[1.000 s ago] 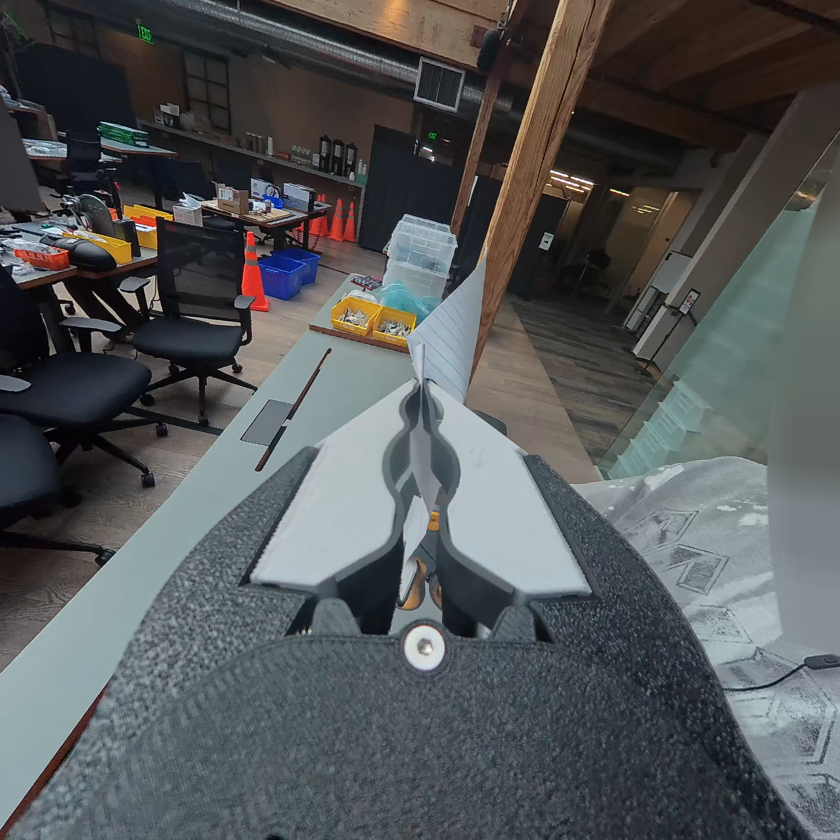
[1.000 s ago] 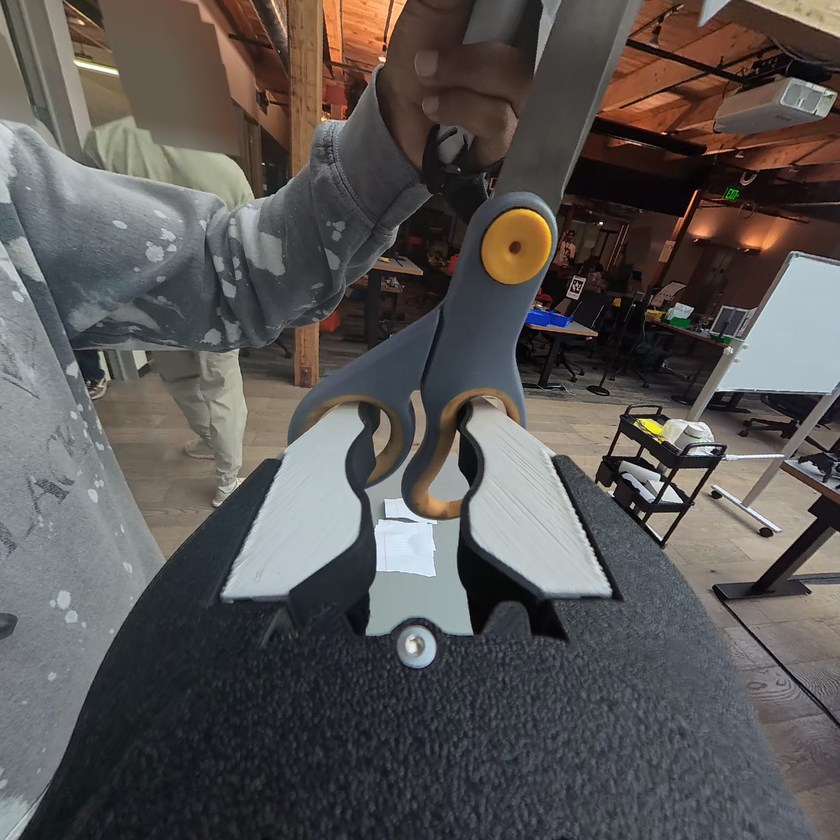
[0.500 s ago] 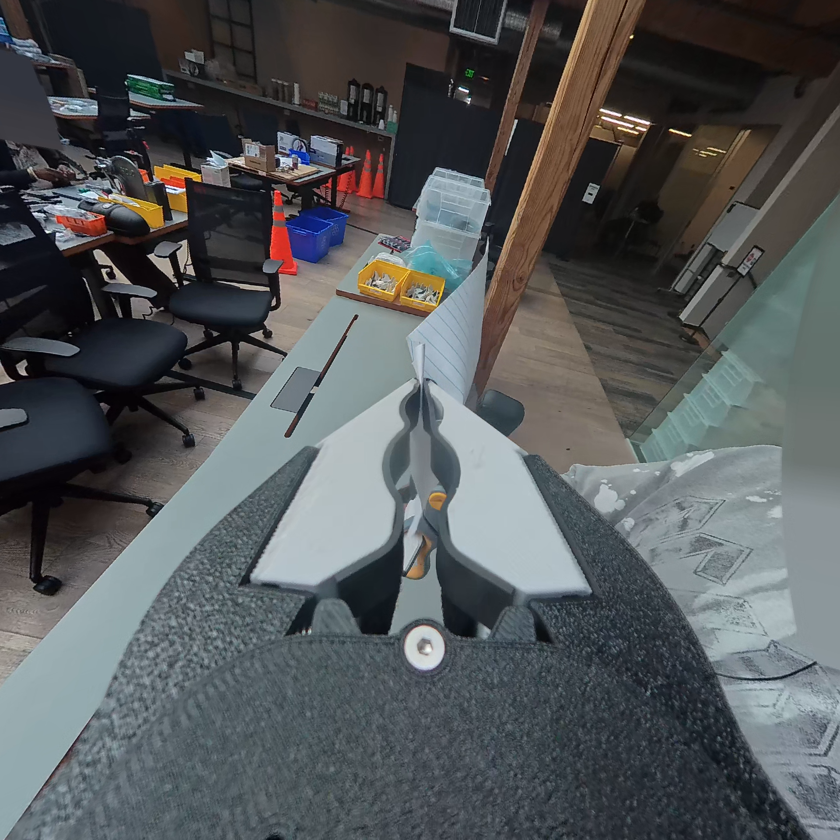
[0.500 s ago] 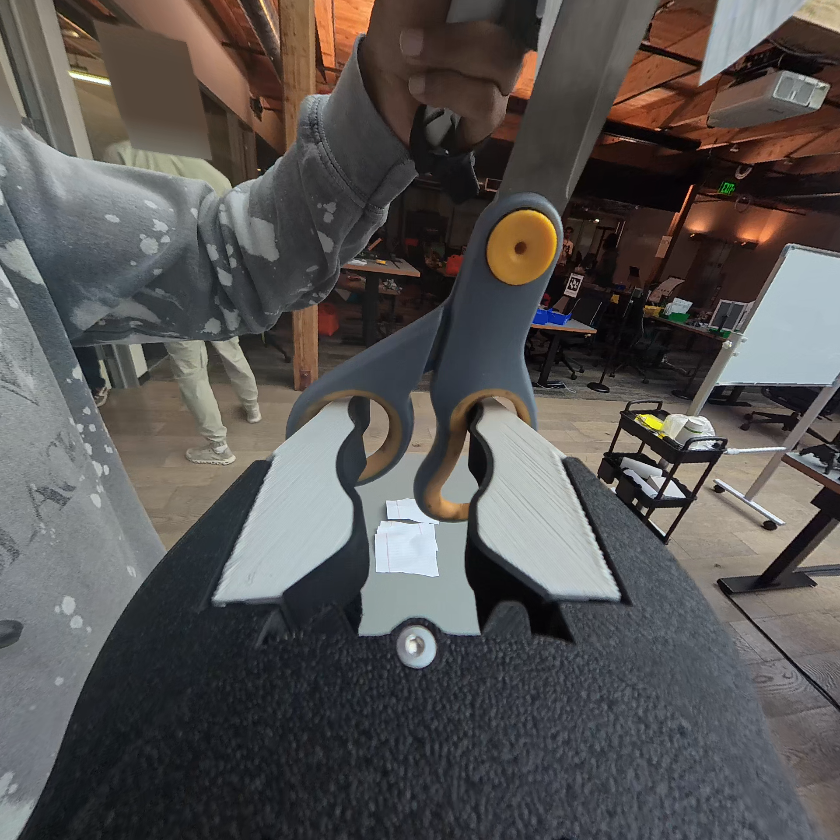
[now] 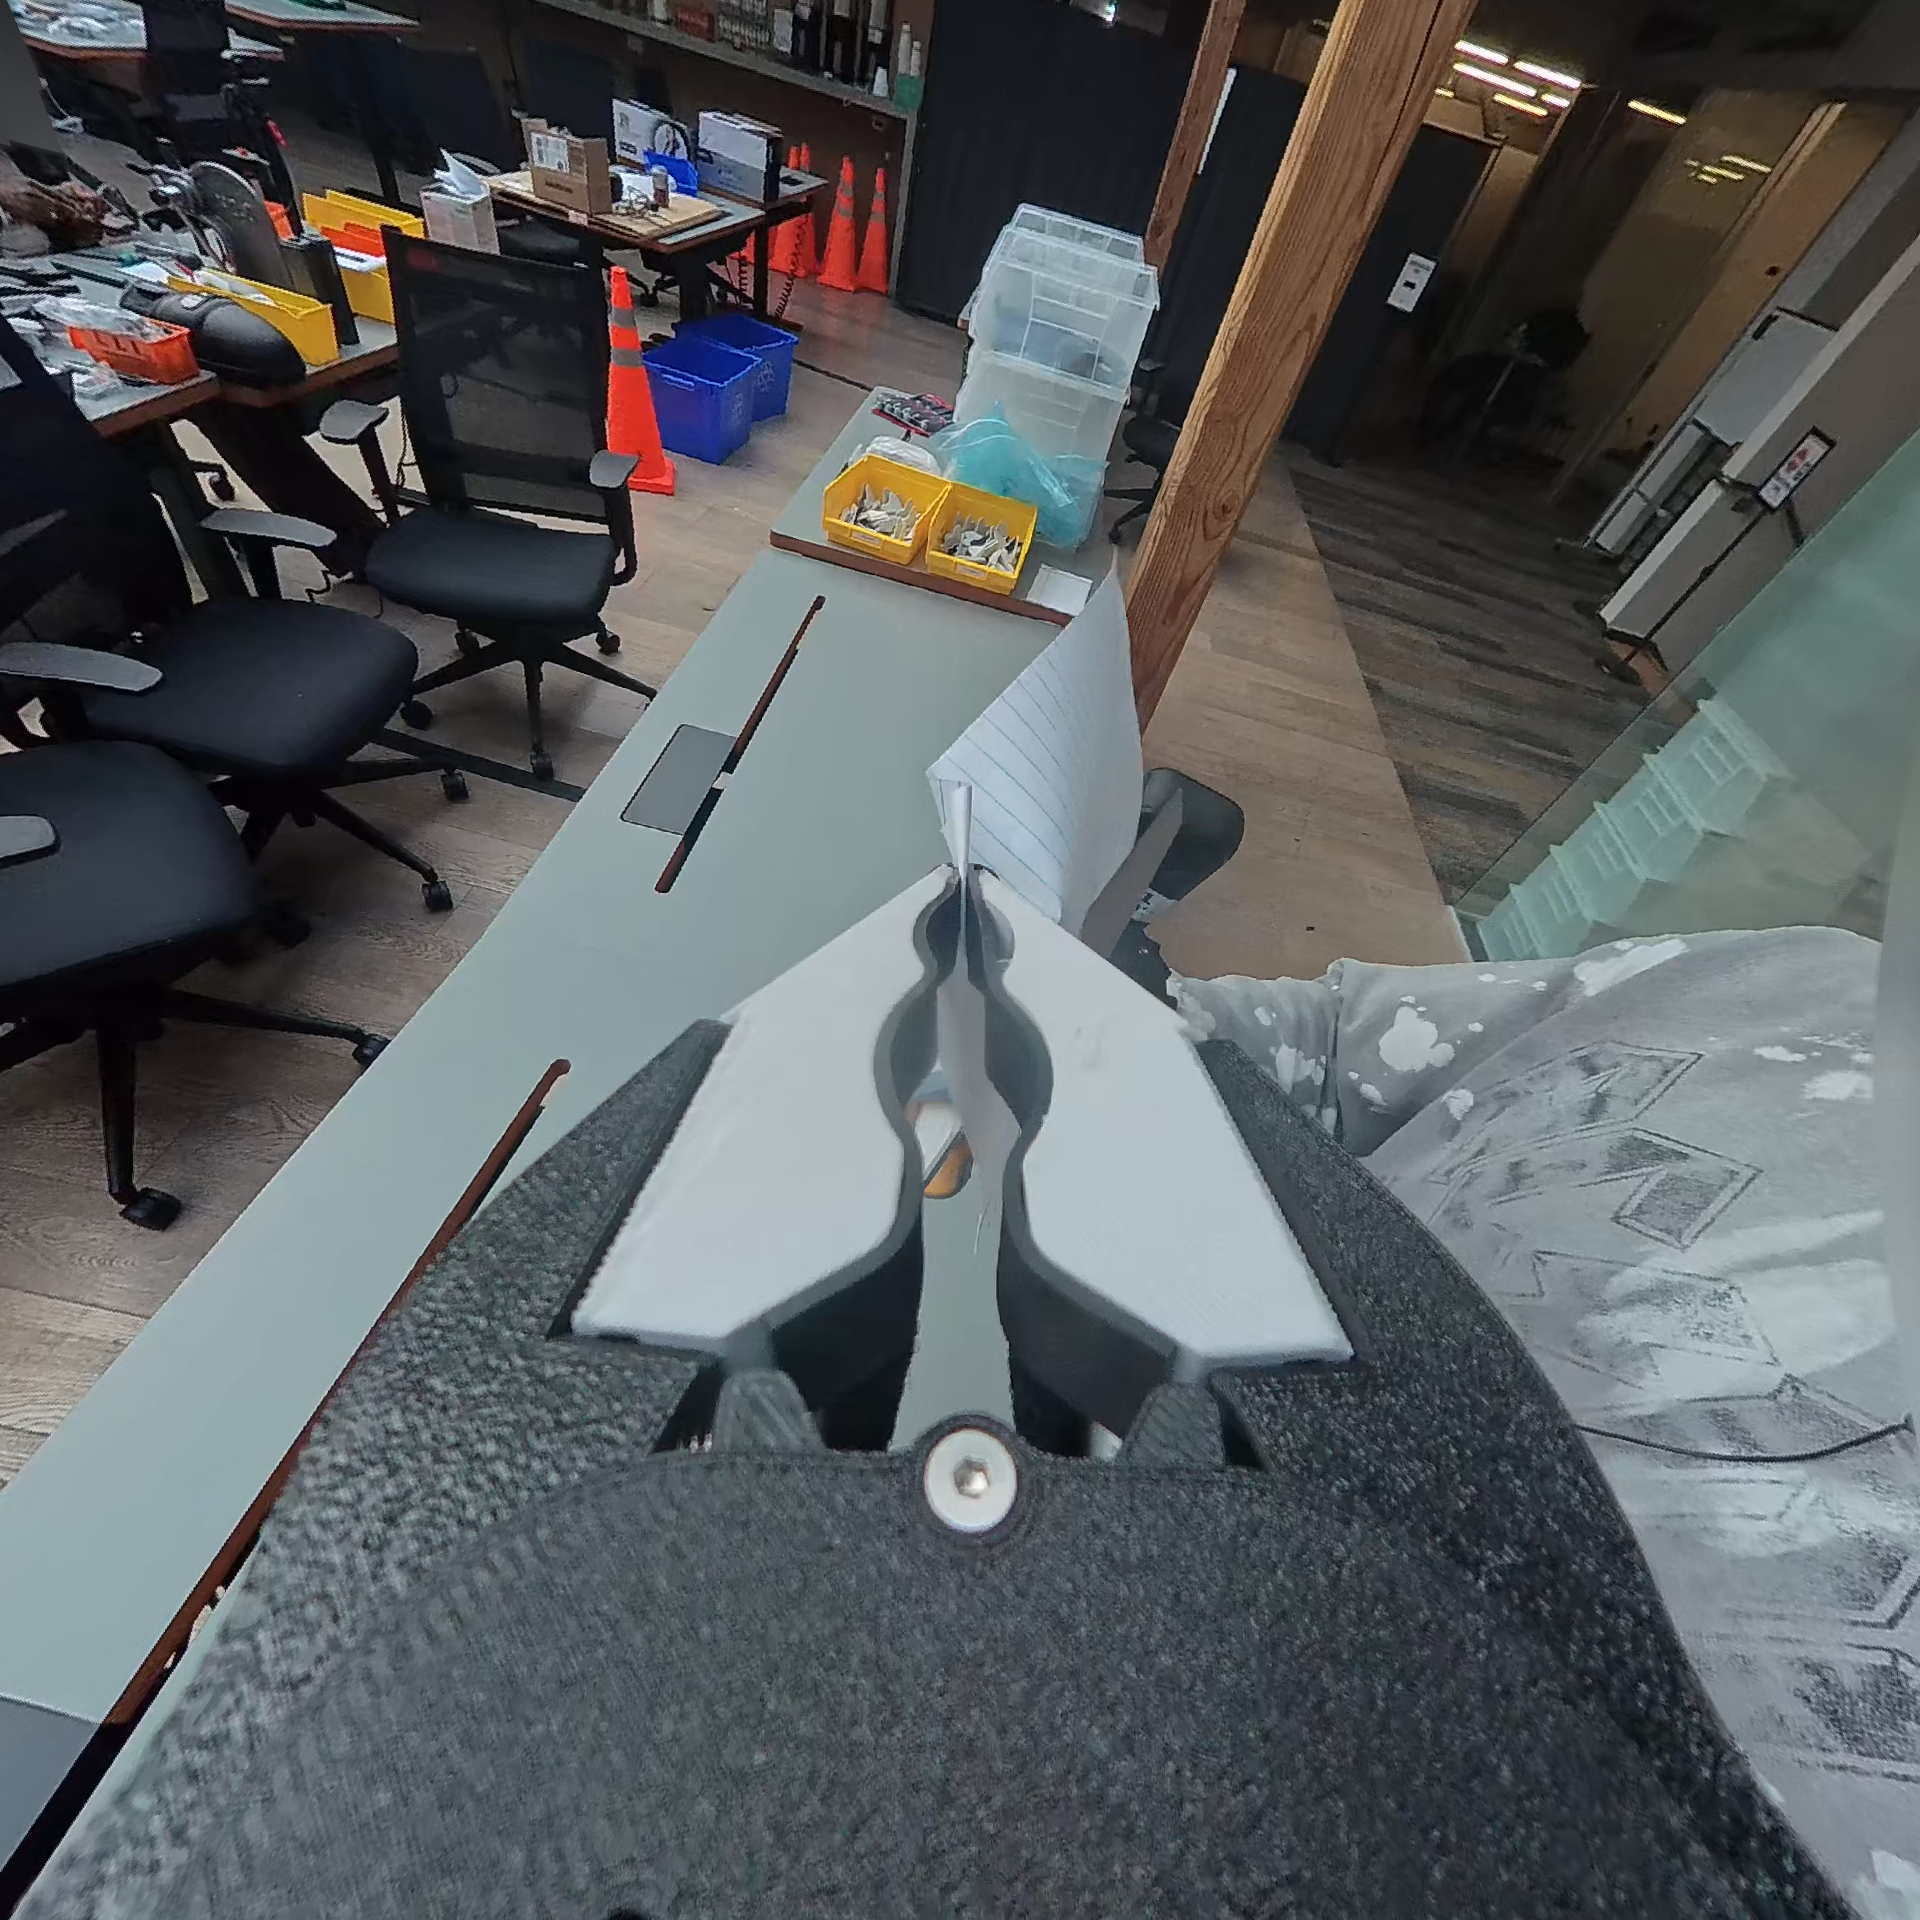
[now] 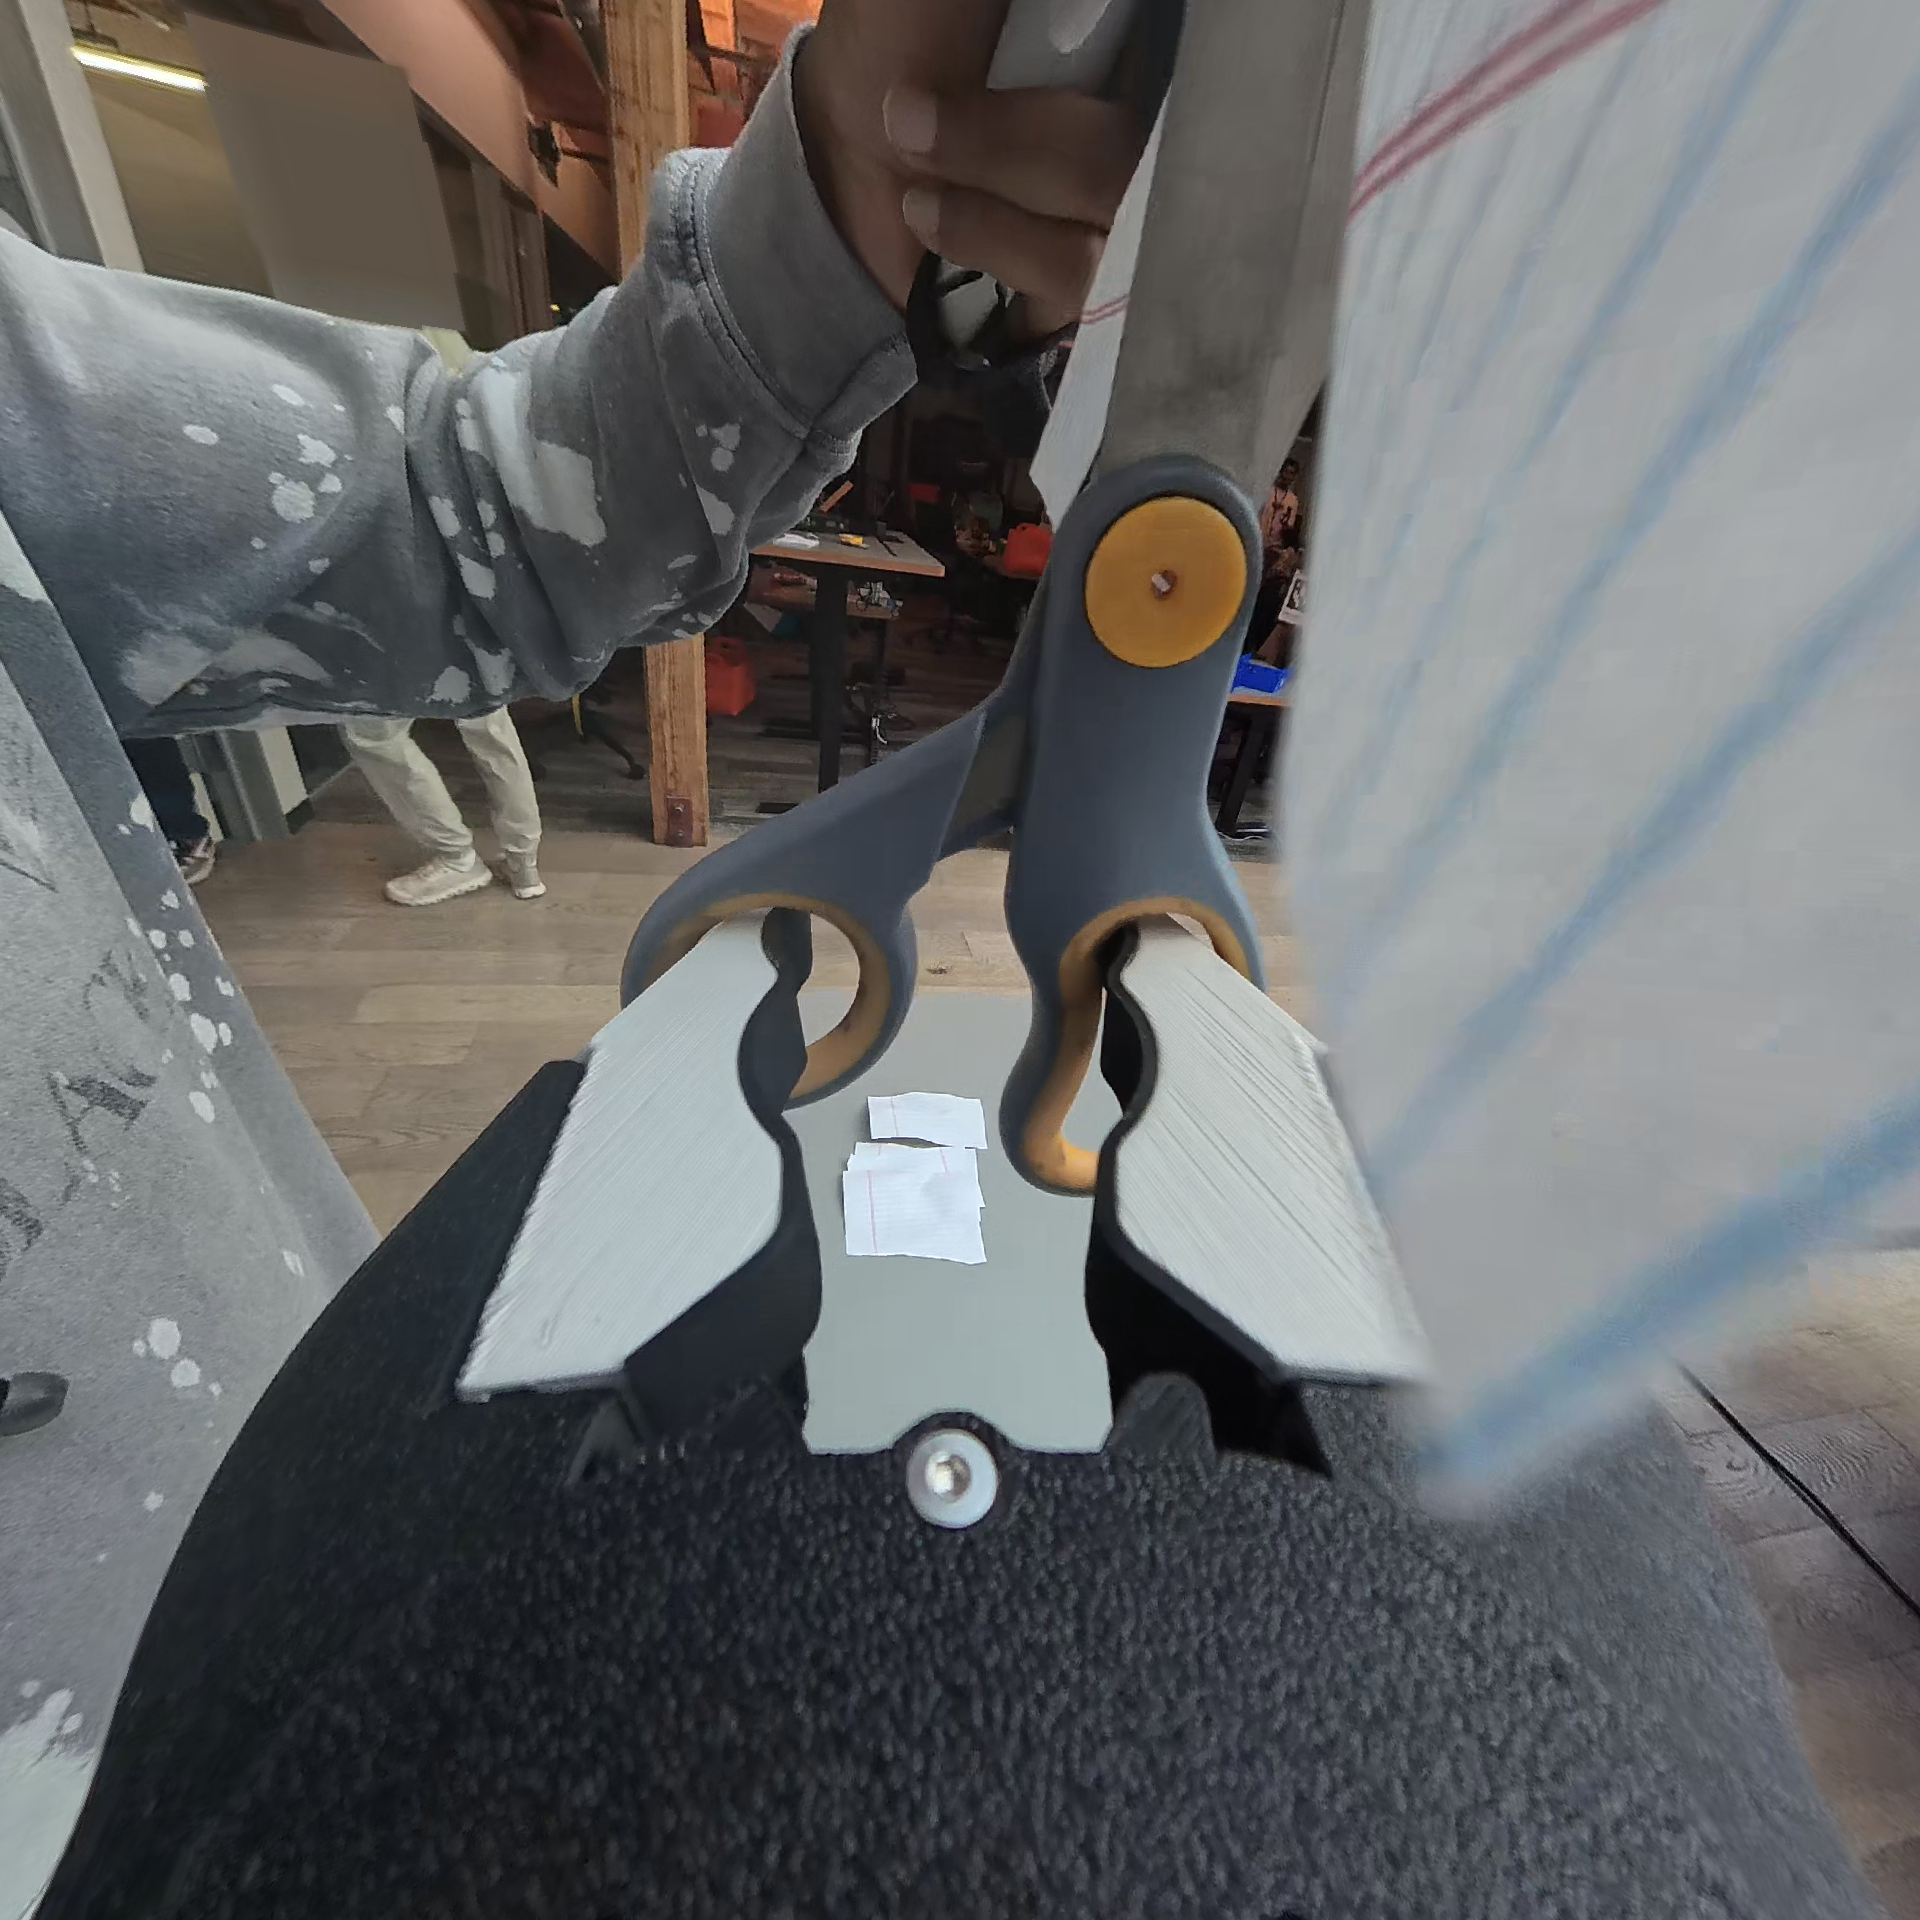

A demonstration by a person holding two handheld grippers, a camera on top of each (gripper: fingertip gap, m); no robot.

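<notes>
Above a long grey-green table (image 5: 582, 966), the left gripper (image 5: 961, 883) is pinching a white sheet of blue-lined paper (image 5: 1049, 769), its two pale fingers pressed together on the sheet's lower edge so that the paper is standing upright beyond the tips. Opposite it, the right gripper (image 6: 956, 940) is carrying a pair of grey-and-orange-handled steel scissors (image 6: 1143, 665): each finger is threaded through one handle loop and the fingers are standing spread apart, so the handles are parted. The blades are rising past a person's hand (image 6: 987, 156) in a bleach-spotted grey sleeve (image 6: 416, 499), and the lined sheet is hanging blurred along the right of that view, just beside the blades; whether the blades are touching it cannot be told. Below, two small cut pieces of lined paper (image 6: 920, 1174) are lying on the table. Yellow parts bins (image 5: 930, 525), black office chairs (image 5: 488, 520) and orange cones (image 5: 629, 384) are standing well beyond.
</notes>
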